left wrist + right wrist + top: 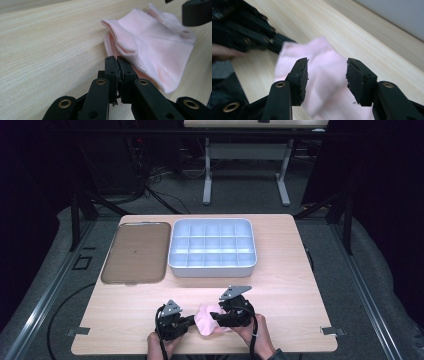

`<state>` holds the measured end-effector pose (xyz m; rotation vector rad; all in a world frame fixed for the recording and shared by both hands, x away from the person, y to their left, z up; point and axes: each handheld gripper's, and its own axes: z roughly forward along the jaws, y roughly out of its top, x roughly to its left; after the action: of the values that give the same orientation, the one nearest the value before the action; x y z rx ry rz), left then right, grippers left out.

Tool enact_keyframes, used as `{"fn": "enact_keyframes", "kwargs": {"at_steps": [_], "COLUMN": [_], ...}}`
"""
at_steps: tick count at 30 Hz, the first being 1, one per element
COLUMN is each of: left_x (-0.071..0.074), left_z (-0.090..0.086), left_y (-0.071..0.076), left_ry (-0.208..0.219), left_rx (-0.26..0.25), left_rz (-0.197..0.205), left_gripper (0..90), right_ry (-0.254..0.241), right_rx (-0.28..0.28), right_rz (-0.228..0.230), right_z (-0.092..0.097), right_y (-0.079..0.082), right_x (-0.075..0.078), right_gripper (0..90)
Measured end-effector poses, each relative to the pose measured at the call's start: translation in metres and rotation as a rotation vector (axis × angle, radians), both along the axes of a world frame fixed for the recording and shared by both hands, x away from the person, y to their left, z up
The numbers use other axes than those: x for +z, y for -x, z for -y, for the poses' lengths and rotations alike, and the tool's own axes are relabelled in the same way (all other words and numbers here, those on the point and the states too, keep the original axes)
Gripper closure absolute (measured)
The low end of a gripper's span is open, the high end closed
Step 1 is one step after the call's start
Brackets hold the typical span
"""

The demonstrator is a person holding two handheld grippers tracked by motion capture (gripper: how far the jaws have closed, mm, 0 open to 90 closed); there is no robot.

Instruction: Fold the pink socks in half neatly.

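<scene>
From the high view, you have a small pink cloth (207, 319) on the table (280, 285), close to your edge. The divided tray (213, 247) sits well beyond the cloth, and the flat brown tray (135, 252) lies beside that one, to its left. All the little boxes in the divided tray look bare. Your left gripper (191, 320) touches the cloth's left side. Your right gripper (215, 316) sits at the cloth's right side.

In the left gripper view, your left gripper (118, 60) has its jaws pressed together on the near hem of the pink cloth (152, 42). The cloth is bunched and partly folded over, with one cuff sticking up. So that side is held.

In the right gripper view, your right gripper (327, 71) has its jaws apart, and the pink cloth (324, 82) lies between and under them. The pads do not press on it.

I think you are in the early part of the job. One side is pinched. The other side is loose. The cloth is not neat yet, and nothing has gone into the divided tray.
</scene>
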<state>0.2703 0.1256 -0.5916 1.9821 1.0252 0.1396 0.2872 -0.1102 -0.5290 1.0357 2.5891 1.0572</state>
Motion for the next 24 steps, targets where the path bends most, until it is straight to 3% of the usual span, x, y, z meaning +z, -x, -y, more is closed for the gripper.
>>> {"fn": "enact_keyframes", "kwargs": {"at_steps": [2,3,4,5,6,7,12,18,22,24], "left_x": [0.0,0.0,0.0,0.0,0.0,0.0,0.0,0.0,0.004,0.009], "left_z": [0.0,0.0,0.0,0.0,0.0,0.0,0.0,-0.004,-0.008,-0.01], "left_y": [0.0,0.0,0.0,0.0,0.0,0.0,0.0,-0.002,-0.002,-0.002], "left_ry": [0.0,-0.002,-0.003,-0.004,-0.005,-0.002,-0.003,0.031,0.041,0.023], "left_rx": [0.0,0.0,0.002,0.003,0.005,0.003,0.005,-0.012,0.003,0.009], "left_rz": [0.0,0.001,0.002,0.003,0.004,0.005,0.002,-0.027,-0.017,-0.004], "left_gripper": [86.8,86.8,86.9,86.9,87.0,87.0,86.6,80.0,76.6,75.7], "right_ry": [0.07,0.07,0.122,0.122,0.167,0.181,0.198,0.146,0.128,0.115], "right_rx": [-0.014,-0.014,-0.016,-0.016,-0.031,-0.029,-0.031,-0.043,-0.051,-0.063], "right_rz": [0.003,0.003,0.007,0.007,0.031,0.034,0.027,0.023,0.039,0.042], "right_z": [0.002,0.002,0.003,0.003,0.003,0.004,0.007,0.012,0.016,0.02], "right_y": [0.002,0.002,0.003,0.003,0.004,0.004,0.003,0.002,0.004,0.005], "right_x": [-0.011,-0.011,-0.019,-0.019,-0.024,-0.026,-0.034,-0.034,-0.03,-0.028], "right_gripper": [50.1,50.1,47.3,47.3,46.4,46.3,45.6,41.4,39.6,39.4]}}
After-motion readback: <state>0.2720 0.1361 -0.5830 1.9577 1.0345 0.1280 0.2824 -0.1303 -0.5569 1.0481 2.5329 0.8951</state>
